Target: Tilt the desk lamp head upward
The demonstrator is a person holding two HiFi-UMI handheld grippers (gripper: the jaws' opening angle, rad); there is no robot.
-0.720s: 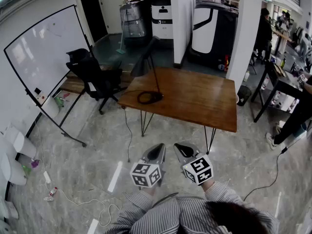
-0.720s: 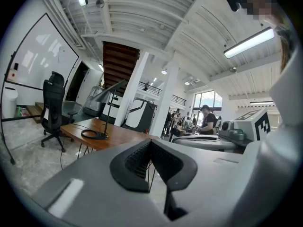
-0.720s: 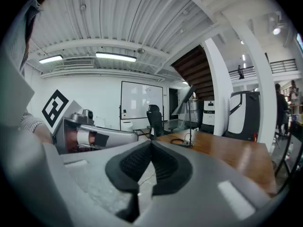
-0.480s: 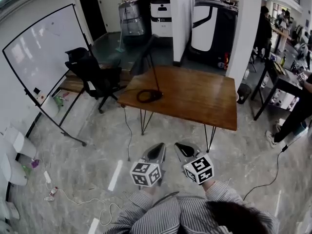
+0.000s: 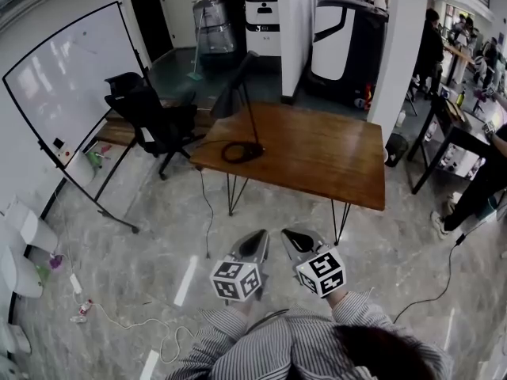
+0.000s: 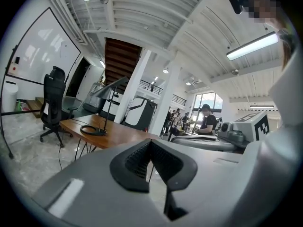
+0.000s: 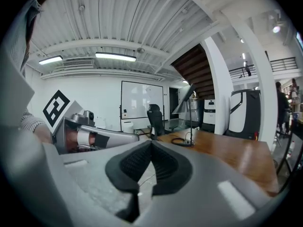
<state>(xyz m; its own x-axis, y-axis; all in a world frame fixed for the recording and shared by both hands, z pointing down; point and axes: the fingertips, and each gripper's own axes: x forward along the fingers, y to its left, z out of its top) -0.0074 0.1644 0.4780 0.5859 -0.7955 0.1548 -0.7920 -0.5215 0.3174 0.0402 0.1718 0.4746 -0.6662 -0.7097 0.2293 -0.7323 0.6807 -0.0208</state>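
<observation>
The desk lamp (image 5: 252, 109) stood near the far left corner of a wooden table (image 5: 317, 161). Its thin stem rose from a round base (image 5: 242, 153) ringed by a loop of black cord (image 5: 228, 153), and its dark cone shade (image 5: 227, 98) at the top sloped down to the left. Nothing was touching it. Left of the table stood a black office chair (image 5: 150, 117), and beyond that a whiteboard (image 5: 63, 81) on a stand. Both tools were well short of the table, held side by side above the pale floor (image 5: 142, 244) close to the person's striped sleeves (image 5: 230, 331). The left gripper (image 5: 253, 245) had its jaws pressed together with nothing between them. The right gripper (image 5: 294, 239) was the same, jaws together and empty, and both pointed roughly toward the table.
</observation>
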